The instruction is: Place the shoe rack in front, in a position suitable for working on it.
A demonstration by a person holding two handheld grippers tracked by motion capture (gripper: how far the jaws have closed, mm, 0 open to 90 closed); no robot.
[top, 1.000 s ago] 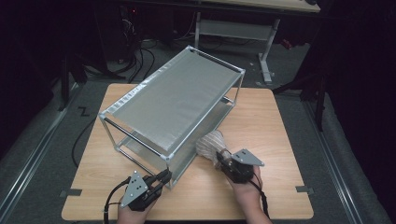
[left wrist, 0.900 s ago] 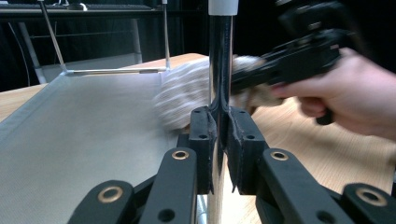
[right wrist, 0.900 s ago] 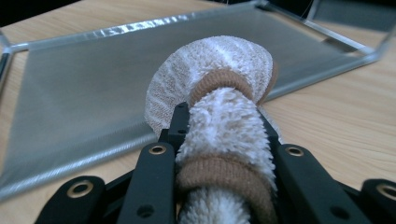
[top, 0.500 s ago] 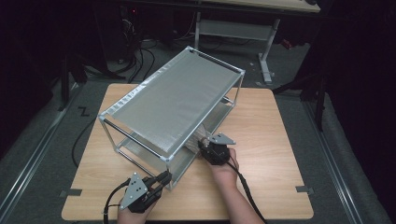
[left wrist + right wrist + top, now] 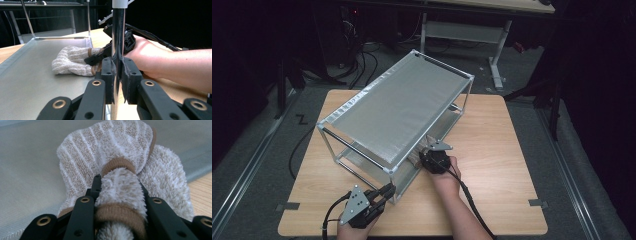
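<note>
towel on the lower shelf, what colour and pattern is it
Cream-white towel with thin tan stripes and a tan border, clearest in the right gripper view.

The high view is dim around the edges: the room behind falls to near black while the table point(image 5: 492, 200) is evenly lit from above, with soft shadow under the rack point(image 5: 397, 115). The picture is soft and grainy. In the left gripper view the chrome post point(image 5: 118, 32) carries bright glare, and the near jaws blur. The right gripper view is bright; the towel point(image 5: 120, 170) is sharp, its background blurred
</note>
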